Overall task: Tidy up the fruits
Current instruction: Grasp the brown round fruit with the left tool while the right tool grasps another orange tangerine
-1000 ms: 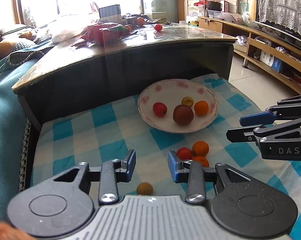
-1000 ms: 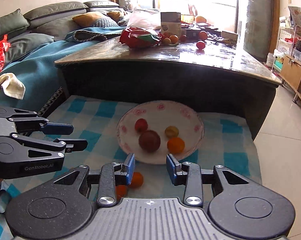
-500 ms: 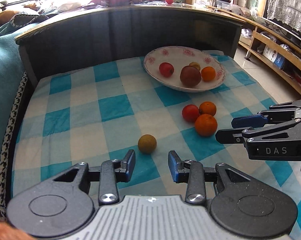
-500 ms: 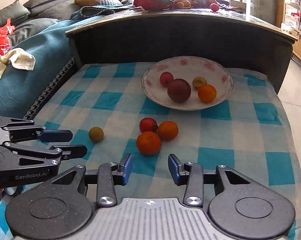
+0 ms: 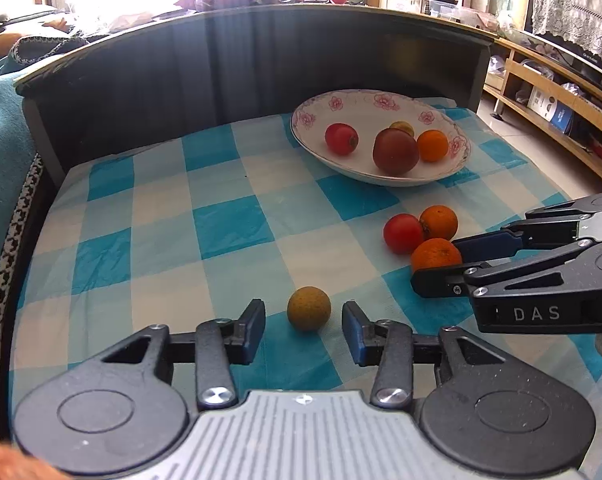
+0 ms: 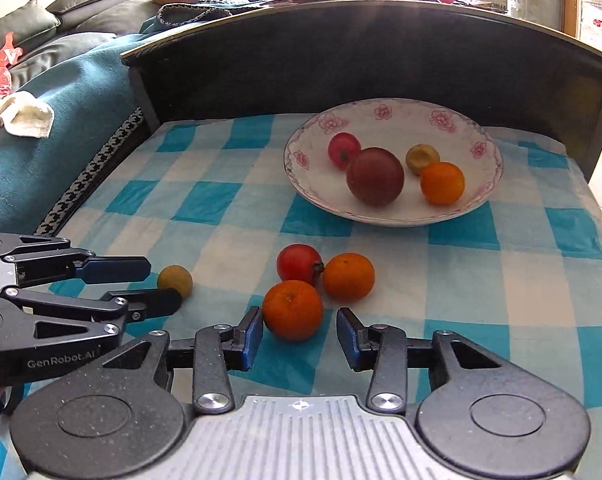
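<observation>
On the blue-checked cloth lies a small yellow-brown fruit (image 5: 308,308) (image 6: 176,280). It sits just ahead of and between the fingertips of my left gripper (image 5: 303,330) (image 6: 161,283), whose jaws are opening with both pads clear of it. An orange (image 6: 292,310) (image 5: 435,254) lies between the tips of my right gripper (image 6: 299,334) (image 5: 437,264); its jaws are opening too, and the right pad stands apart from the orange. Behind it a red fruit (image 6: 299,264) and a second orange (image 6: 349,276) touch. The flowered plate (image 6: 381,220) (image 5: 381,179) holds several fruits.
A dark coffee table wall (image 5: 221,60) rises just behind the plate. A teal sofa cover (image 6: 41,128) with a white rag borders the cloth on the left. The floor and a wooden shelf (image 5: 541,92) lie past the cloth's right edge.
Both grippers have sunk toward the cloth and come up to the loose fruits, the left to the yellow-brown one, the right to the near orange. Both pairs of jaws stand wider.
</observation>
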Motion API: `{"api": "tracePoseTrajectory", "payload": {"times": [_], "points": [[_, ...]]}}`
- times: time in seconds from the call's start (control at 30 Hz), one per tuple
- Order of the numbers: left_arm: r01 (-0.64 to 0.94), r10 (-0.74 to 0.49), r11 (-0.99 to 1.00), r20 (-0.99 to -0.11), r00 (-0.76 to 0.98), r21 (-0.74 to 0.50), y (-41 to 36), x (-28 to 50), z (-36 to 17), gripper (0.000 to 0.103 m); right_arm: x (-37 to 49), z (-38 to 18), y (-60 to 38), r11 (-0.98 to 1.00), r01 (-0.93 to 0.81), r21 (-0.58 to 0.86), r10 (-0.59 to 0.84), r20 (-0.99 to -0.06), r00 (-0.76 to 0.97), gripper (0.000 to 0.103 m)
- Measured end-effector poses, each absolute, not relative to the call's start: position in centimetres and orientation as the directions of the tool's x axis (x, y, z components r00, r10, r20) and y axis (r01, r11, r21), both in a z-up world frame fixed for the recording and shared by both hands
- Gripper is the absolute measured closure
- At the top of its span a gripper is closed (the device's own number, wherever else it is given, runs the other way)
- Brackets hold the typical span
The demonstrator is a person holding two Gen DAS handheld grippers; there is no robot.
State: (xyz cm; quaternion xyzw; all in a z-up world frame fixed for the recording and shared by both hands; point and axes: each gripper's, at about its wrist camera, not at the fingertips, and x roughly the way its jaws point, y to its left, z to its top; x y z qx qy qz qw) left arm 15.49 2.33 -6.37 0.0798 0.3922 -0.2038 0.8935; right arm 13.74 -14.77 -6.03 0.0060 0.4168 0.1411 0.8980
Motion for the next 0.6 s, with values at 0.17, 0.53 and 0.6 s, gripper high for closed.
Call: {"api": "tracePoseTrajectory", "payload": {"times": [0.17, 0.53, 0.6], "points": [[0.427, -0.302, 0.904, -0.733, 0.61, -0.017, 2.3, 15.8, -6.9, 0.052, 13.6, -6.1, -14.2, 0.959, -0.268, 0.088, 0.243, -0.741, 0.626, 0.064], [0.433, -0.29, 0.901, -0.717, 0.634, 0.018, 1.5, 15.8, -7.1, 0.057, 13.8, -6.1, -13.8, 0.959, -0.273, 0.075, 0.235, -0.748, 0.62, 0.07], [0.444, -0.302, 0.896, -0.72, 0.625, 0.009, 1.3, 15.8, -7.0, 0.066, 13.8, -6.1, -13.8, 0.96, -0.272, 0.065, 0.227, -0.752, 0.619, 0.074]]}}
